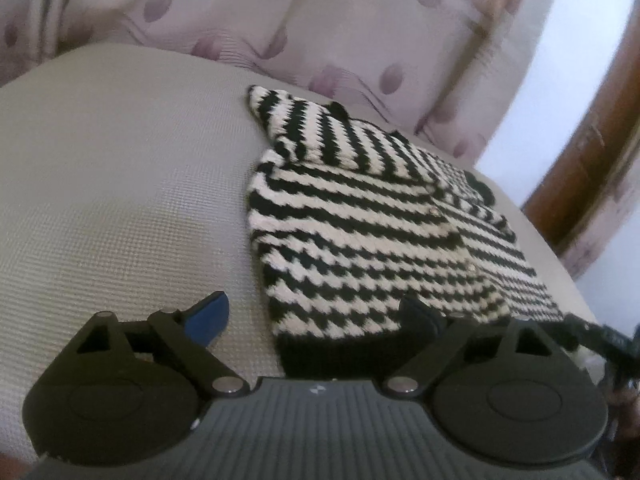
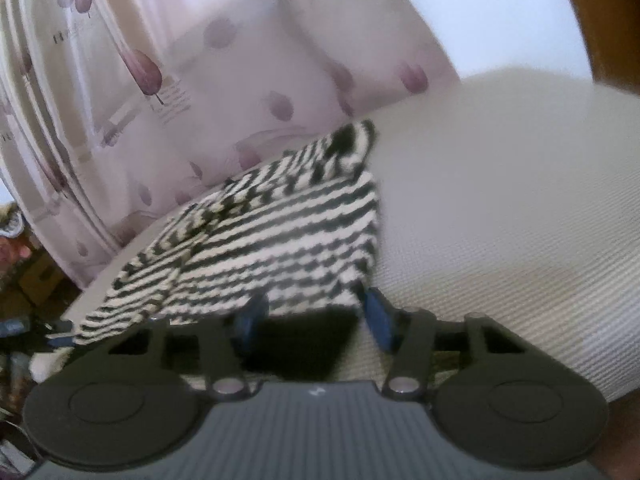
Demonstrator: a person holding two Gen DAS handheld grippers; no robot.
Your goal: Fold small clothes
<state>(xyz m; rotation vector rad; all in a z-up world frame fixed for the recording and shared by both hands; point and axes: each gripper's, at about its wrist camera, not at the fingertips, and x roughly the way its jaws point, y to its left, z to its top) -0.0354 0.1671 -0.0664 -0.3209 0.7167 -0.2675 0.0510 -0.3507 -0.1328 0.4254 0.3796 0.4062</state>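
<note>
A small knitted sweater (image 1: 360, 240) with black and white stripes lies flat on a pale grey mat (image 1: 120, 180). One sleeve is folded over the top of it. Its bottom edge is a plain black band, and that band is the part closest to me.

My left gripper (image 1: 316, 316) has its jaws spread wide. The blue pad (image 1: 210, 316) sits over bare mat, just beside the sweater's left edge. The other finger sits over the striped part near the black band. The near corner of the sweater is between them, but nothing is pinched.

My right gripper (image 2: 314, 320) is at the other bottom corner. The black band (image 2: 304, 340) is between my two blue pads (image 2: 378, 320). The right-hand pad is right at the sweater's edge. The picture is blurry, so I cannot tell if the pads press on the cloth.

A pale curtain (image 2: 240, 80) with purple flowers hangs behind the mat.
</note>
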